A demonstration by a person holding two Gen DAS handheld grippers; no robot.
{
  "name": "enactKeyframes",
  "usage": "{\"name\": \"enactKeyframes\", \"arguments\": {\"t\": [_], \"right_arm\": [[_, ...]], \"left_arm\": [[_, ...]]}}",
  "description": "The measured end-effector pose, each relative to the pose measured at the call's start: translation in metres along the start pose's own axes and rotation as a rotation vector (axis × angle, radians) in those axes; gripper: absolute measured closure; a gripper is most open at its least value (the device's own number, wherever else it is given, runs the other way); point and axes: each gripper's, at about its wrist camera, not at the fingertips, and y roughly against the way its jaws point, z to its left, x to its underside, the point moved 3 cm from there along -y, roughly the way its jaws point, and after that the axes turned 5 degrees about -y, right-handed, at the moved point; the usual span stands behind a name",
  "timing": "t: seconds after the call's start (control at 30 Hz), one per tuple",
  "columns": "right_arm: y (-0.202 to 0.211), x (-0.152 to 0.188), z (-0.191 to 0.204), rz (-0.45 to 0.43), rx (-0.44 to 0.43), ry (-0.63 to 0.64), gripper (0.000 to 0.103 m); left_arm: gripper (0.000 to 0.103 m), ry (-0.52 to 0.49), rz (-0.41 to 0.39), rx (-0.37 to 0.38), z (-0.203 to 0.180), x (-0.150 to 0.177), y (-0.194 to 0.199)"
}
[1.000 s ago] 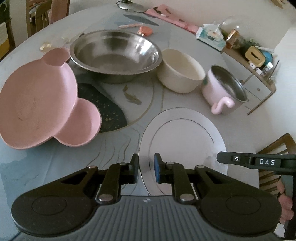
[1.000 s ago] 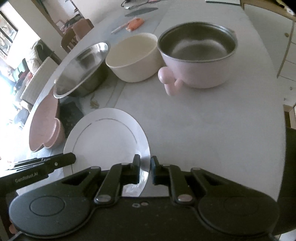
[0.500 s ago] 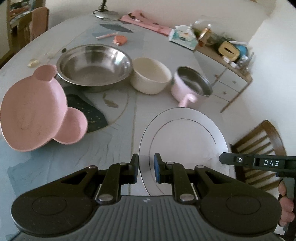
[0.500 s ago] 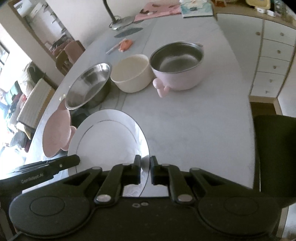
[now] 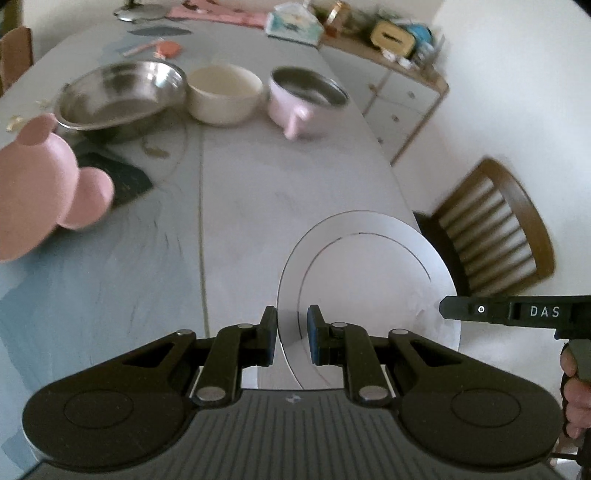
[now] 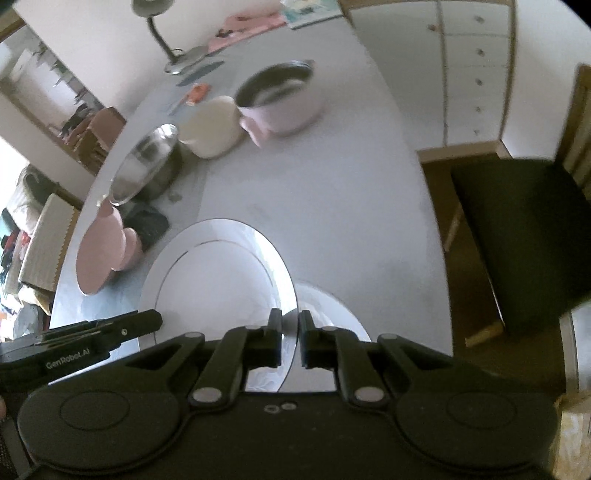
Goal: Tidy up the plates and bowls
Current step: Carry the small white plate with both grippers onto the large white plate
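Observation:
Both grippers hold one round silver plate (image 5: 369, 280) by its rim, lifted above the table. My left gripper (image 5: 291, 332) is shut on its left edge. My right gripper (image 6: 289, 338) is shut on its right edge; the plate also shows in the right wrist view (image 6: 218, 280). A second plate (image 6: 332, 310) lies on the table under it. On the far table stand a steel bowl (image 5: 118, 98), a cream bowl (image 5: 223, 92), a pink handled pot (image 5: 306, 99) and a pink bear-shaped plate (image 5: 40, 184).
A wooden chair (image 5: 495, 229) stands at the table's right edge, with a dark-seated chair (image 6: 517, 236) in the right wrist view. A drawer cabinet (image 5: 402, 99) stands beyond. A desk lamp (image 6: 162, 40), tissue pack (image 5: 291, 26) and small items lie at the table's far end.
Both grippers have lifted the silver plate and carried it back and to the right, away from the bowls. A second plate under it now shows in the right wrist view.

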Motion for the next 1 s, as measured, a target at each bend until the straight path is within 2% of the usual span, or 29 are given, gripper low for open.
{"name": "enactKeyframes", "arguments": {"t": [0.27, 0.53, 1.0], "right_arm": [[0.000, 0.038, -0.023, 0.012, 0.035, -0.073, 0.093], [-0.013, 0.060, -0.034, 0.043, 0.044, -0.109, 0.093], [-0.022, 0.061, -0.039, 0.066, 0.057, -0.124, 0.093]], "left_arm": [[0.087, -0.105, 0.056, 0.004, -0.014, 0.022, -0.018], [0.087, -0.134, 0.101, -0.006, -0.015, 0.032, -0.033], [0.087, -0.140, 0.128, 0.002, -0.016, 0.030, -0.043]]}}
